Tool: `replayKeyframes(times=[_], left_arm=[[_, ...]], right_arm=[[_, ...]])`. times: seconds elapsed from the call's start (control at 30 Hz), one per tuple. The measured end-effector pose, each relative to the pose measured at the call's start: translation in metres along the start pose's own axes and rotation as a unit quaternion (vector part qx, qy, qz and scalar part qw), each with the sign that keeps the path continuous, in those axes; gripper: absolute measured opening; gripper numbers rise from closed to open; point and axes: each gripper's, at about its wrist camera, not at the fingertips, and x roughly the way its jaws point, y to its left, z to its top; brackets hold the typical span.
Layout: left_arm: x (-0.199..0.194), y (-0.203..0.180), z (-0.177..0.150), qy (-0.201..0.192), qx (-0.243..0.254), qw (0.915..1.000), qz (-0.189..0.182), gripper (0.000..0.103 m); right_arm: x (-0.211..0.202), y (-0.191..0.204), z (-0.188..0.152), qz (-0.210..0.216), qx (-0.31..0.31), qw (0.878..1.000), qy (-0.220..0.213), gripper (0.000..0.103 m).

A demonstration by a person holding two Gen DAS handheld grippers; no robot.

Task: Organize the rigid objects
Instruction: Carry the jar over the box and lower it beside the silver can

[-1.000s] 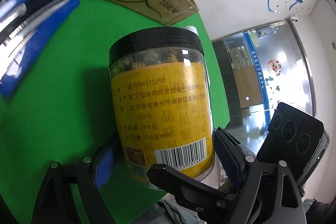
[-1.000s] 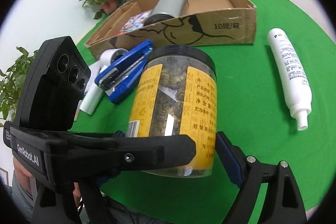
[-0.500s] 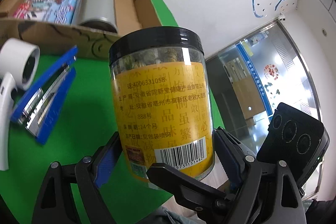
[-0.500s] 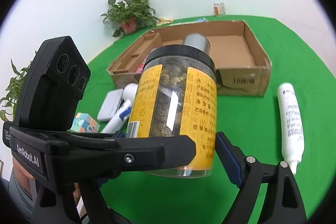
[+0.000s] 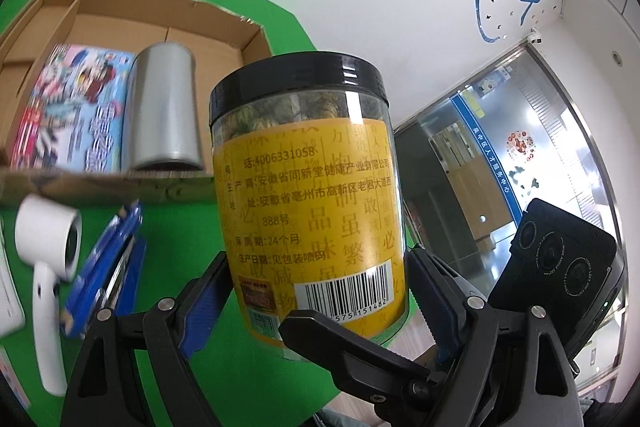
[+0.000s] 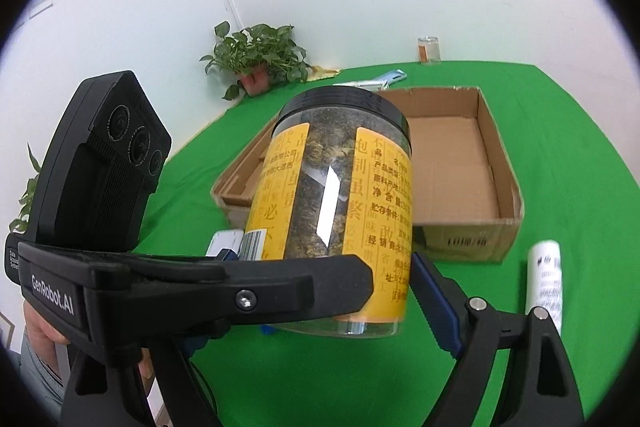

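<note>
**Both hand-held grippers clamping one jar above the tabletop**

The left hand-held gripper (image 5: pixel 316 291) is pressing its blue pads (image 5: pixel 204 303) against the lower sides of a clear jar (image 5: pixel 308 195) with a black lid and yellow label, and the right hand-held gripper (image 6: pixel 332 291) is clamping the same jar (image 6: pixel 340 211) from the other side. The jar is hanging upright, slightly tilted, clear of the green tabletop (image 5: pixel 256 379). Beyond it an open cardboard box (image 5: pixel 248 39) is sitting on the tabletop, holding a silver cylinder (image 5: pixel 164 111) lying beside a colourful printed packet (image 5: pixel 76 107). In front of the box, a blue stapler (image 5: pixel 108 275) and a white handheld device (image 5: pixel 48 255) are lying side by side. A white tube (image 6: pixel 546 279) is lying near the box's front corner.
</note>
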Motion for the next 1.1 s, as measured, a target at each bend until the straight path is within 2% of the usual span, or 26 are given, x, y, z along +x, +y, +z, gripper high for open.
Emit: replayKeyframes(times=[0.17,0.27,0.47,0.57,0.9,0.93,1.0,1.03,1.1], left_arm=[[0.008,-0.008,0.040,0.006,0.005,1.0000,0.007,0.084],[0.035,-0.012,0.063,0.018,-0.002,0.9997,0.014,0.084],[0.074,0.006,0.117,0.050,-0.017,0.9983,0.027,0.084],[0.098,0.023,0.133,0.062,-0.028,0.9971,0.034,0.084],[0.151,0.045,0.152,0.109,-0.037,0.9904,0.077,0.084],[0.157,0.052,0.142,0.114,-0.041,0.9895,0.079,0.084],[0.165,0.053,0.145,0.123,-0.043,0.9878,0.085,0.085],[0.168,0.051,0.150,0.119,-0.038,0.9875,0.096,0.084],[0.159,0.045,0.162,0.068,-0.022,0.9868,0.145,0.086]], right_arm=[[0.006,-0.011,0.022,0.001,0.005,1.000,-0.003,0.086],[0.016,-0.021,0.033,0.003,0.016,1.000,0.002,0.086],[0.046,-0.052,0.055,0.010,0.042,0.999,0.026,0.086],[0.065,-0.067,0.062,0.019,0.050,0.998,0.044,0.086],[0.098,-0.107,0.059,0.034,0.085,0.993,0.074,0.085],[0.099,-0.108,0.059,0.036,0.087,0.993,0.075,0.085],[0.102,-0.112,0.057,0.035,0.089,0.992,0.079,0.085],[0.104,-0.114,0.057,0.031,0.089,0.992,0.083,0.085],[0.111,-0.115,0.052,0.014,0.089,0.991,0.099,0.085]])
